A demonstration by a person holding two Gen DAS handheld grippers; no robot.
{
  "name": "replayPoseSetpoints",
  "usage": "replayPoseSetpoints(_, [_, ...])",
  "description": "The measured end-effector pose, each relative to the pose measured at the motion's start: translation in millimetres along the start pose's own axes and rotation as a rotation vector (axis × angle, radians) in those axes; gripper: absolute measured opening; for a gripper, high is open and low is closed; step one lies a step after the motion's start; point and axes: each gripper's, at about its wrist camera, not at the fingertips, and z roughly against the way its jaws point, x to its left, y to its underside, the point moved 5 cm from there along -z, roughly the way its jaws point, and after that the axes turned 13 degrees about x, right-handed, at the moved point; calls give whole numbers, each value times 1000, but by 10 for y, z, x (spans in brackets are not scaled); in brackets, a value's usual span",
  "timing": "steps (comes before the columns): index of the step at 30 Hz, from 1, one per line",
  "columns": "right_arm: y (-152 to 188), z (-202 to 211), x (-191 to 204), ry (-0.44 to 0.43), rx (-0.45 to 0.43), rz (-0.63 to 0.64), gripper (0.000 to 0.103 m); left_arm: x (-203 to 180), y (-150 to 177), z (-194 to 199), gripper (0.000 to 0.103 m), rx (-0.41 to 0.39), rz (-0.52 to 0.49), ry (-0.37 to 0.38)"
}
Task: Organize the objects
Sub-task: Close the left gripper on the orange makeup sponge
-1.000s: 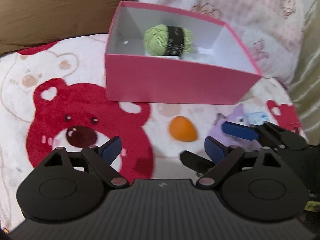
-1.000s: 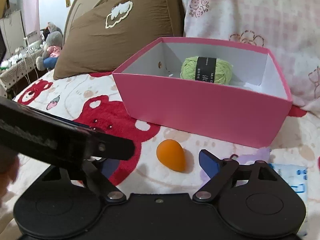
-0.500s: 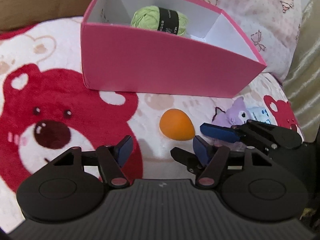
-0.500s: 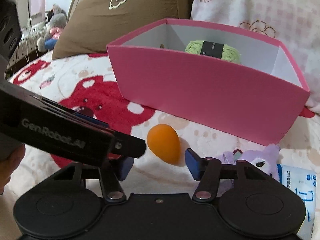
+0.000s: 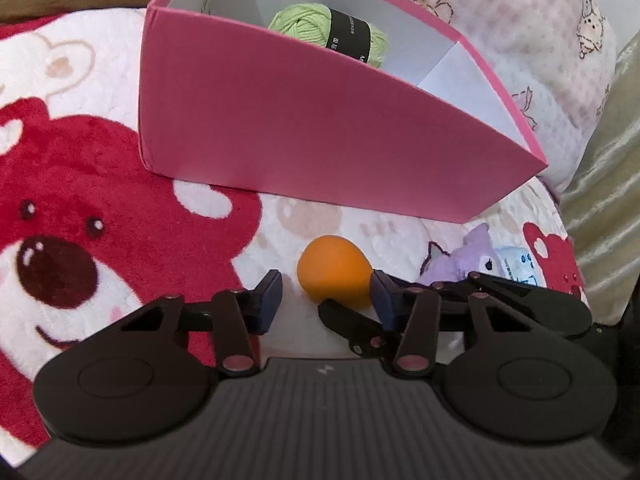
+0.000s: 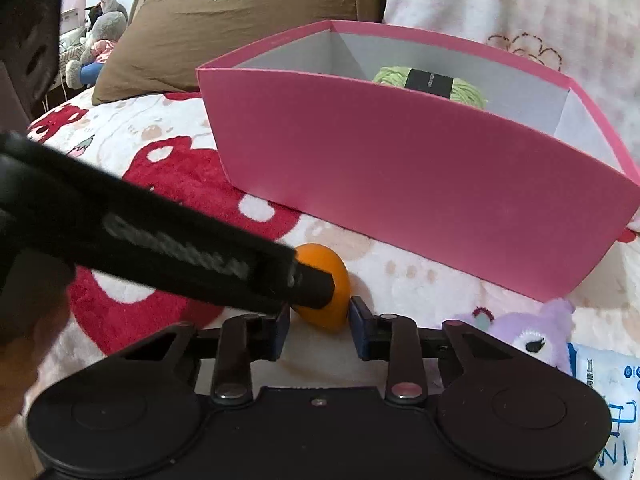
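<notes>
An orange egg-shaped sponge (image 5: 334, 274) lies on the bear-print blanket in front of a pink box (image 5: 320, 148). The box holds a ball of green yarn (image 5: 328, 32). My left gripper (image 5: 326, 294) is open, its fingers on either side of the sponge's near end. My right gripper (image 6: 318, 326) is open too and straddles the same sponge (image 6: 326, 280) from the right. The left gripper's body crosses the right wrist view and hides part of the sponge. The pink box (image 6: 420, 168) and yarn (image 6: 432, 84) show there too.
A purple plush toy (image 5: 464, 262) and a white packet (image 5: 518, 264) lie right of the sponge; both show in the right wrist view, the toy (image 6: 536, 332) and the packet (image 6: 604, 404). A brown pillow (image 6: 240, 12) and a pink-patterned pillow (image 5: 520, 32) lie behind the box.
Both grippers have moved forward and down toward the orange sponge, and it now sits between the fingers of each. Both stayed open. The box looms closer.
</notes>
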Motion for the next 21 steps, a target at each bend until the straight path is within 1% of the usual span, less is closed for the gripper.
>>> replayPoseSetpoints(2, [6,-13,0,12,10,0,35,12,-7,-27,45,7,9,19])
replayPoseSetpoints(4, [16,-10,-3,10,11,-4,35,7,-5,-32,43,3,-5,19])
replayPoseSetpoints(10, [14,-44,-39,0,16,-59,36,37,-8,-58,42,-2,-36,13])
replayPoseSetpoints(12, [19,-66,-56,-2,21,-100,37,40,0,-71,42,2,-35,26])
replayPoseSetpoints(14, [34,-62,-48,3,19,-120,37,52,2,-81,38,8,-29,50])
replayPoseSetpoints(17, [45,-39,-10,30,23,-94,38,82,-17,-63,37,22,0,92])
replayPoseSetpoints(21, [-32,-32,16,57,27,-75,38,95,-21,-46,37,28,1,102])
